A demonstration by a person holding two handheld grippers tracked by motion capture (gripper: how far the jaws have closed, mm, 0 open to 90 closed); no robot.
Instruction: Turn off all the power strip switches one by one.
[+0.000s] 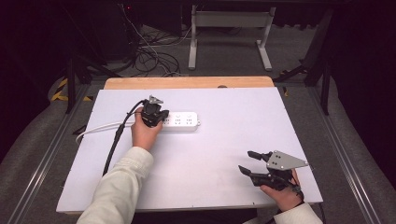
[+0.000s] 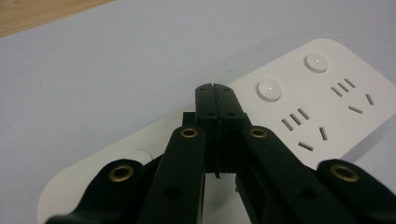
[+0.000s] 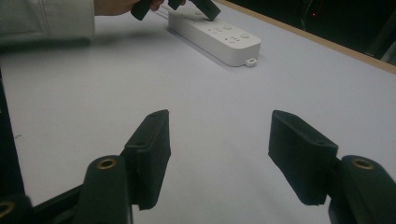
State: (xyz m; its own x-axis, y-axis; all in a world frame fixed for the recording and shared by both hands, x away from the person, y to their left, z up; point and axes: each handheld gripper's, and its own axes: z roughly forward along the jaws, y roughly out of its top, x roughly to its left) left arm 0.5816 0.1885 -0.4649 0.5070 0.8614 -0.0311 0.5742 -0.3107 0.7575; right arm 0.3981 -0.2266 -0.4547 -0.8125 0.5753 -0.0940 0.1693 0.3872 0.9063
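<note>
A white power strip (image 1: 183, 121) lies left of the table's middle, its white cord (image 1: 98, 127) running off the left edge. My left gripper (image 1: 159, 116) is over the strip's left end. In the left gripper view its jaws are shut (image 2: 215, 87), pressed together with nothing between them, tips just above the strip's top face (image 2: 299, 93) beside a round white button (image 2: 269, 89). My right gripper (image 1: 248, 162) rests near the front right corner, open and holding nothing; its pads (image 3: 153, 149) stand wide apart over bare table, with the strip (image 3: 219, 39) far ahead.
The white table top (image 1: 224, 140) has a wooden strip (image 1: 187, 82) along its far edge. Beyond it stand a metal frame (image 1: 229, 28) and loose cables on the floor (image 1: 149, 51). A black cable (image 1: 114, 140) trails from my left gripper across the table.
</note>
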